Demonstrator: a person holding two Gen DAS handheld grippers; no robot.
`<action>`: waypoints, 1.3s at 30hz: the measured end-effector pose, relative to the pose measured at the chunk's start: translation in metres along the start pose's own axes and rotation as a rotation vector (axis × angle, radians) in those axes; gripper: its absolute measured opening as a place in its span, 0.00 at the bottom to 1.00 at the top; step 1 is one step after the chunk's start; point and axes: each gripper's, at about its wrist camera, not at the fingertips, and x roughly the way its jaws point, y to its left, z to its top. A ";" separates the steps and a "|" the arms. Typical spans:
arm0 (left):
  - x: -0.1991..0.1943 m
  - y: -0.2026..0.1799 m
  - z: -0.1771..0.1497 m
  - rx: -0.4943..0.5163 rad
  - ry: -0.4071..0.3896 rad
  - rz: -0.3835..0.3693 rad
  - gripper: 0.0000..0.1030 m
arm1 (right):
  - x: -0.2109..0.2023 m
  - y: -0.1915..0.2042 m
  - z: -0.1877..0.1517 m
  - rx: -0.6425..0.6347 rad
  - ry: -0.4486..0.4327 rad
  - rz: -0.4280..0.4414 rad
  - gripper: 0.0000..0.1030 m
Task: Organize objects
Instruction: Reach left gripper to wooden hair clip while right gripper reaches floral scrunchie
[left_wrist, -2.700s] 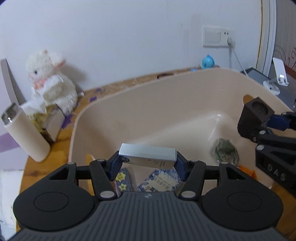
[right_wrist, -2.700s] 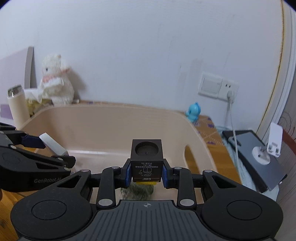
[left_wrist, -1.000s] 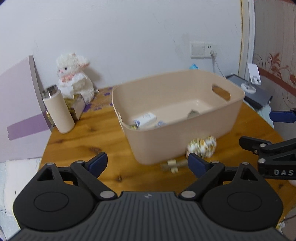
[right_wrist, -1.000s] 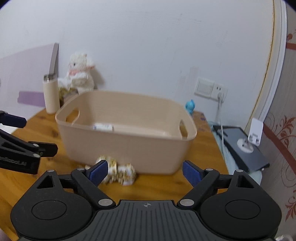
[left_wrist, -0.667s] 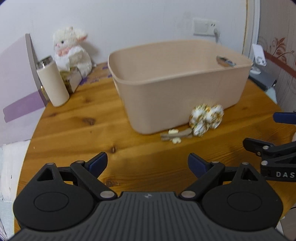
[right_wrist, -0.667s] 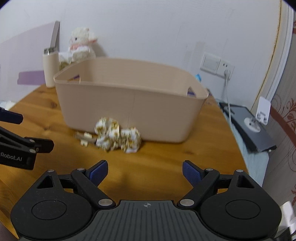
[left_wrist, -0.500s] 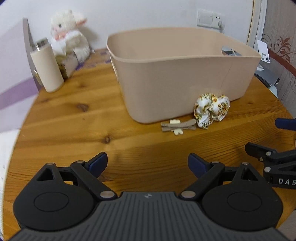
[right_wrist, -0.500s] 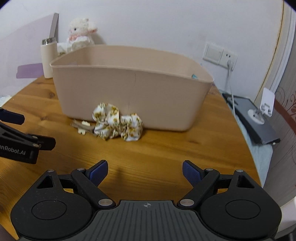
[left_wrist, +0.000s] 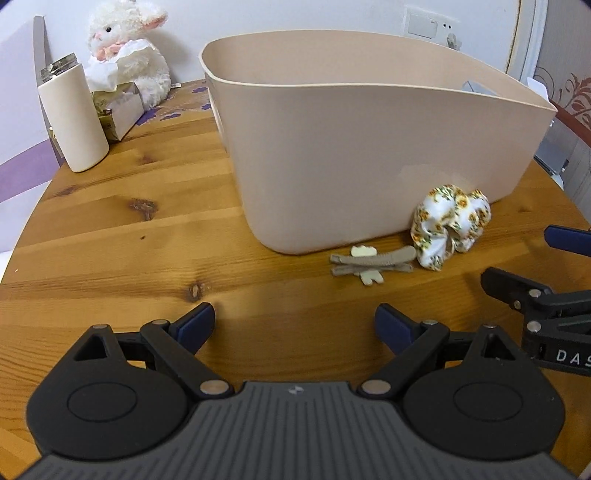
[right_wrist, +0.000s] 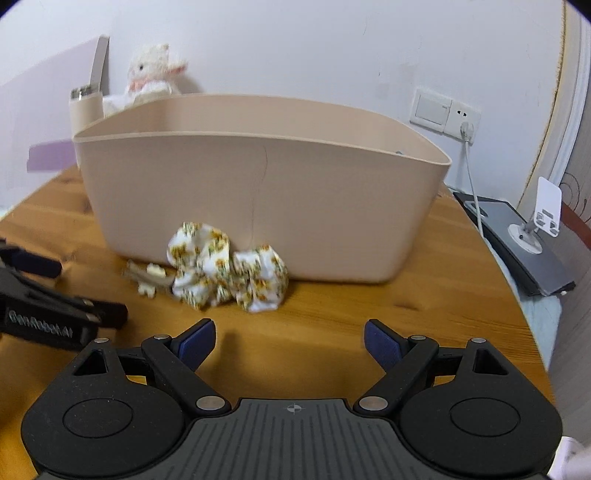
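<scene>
Both grippers, left (left_wrist: 294, 322) and right (right_wrist: 289, 340), have sunk from over the bin (left_wrist: 369, 147) to the table (left_wrist: 110, 258), jaws apart and empty. Just ahead lie the hair clips (left_wrist: 371, 263) and scrunchie (right_wrist: 225, 269), touching the bin's near wall, probably next to go in.

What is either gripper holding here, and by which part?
Nothing. The left gripper and right gripper are both open and empty above the wooden table.
</scene>
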 end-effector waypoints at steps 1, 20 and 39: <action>0.001 0.001 0.001 -0.006 0.000 0.001 0.92 | 0.003 0.000 0.001 0.014 -0.010 0.009 0.86; 0.004 -0.016 0.019 -0.062 -0.055 -0.066 0.92 | 0.032 -0.039 0.015 0.161 0.011 -0.073 0.86; 0.026 -0.021 0.018 -0.053 -0.064 0.020 0.96 | 0.035 -0.025 0.012 0.080 0.044 0.003 0.98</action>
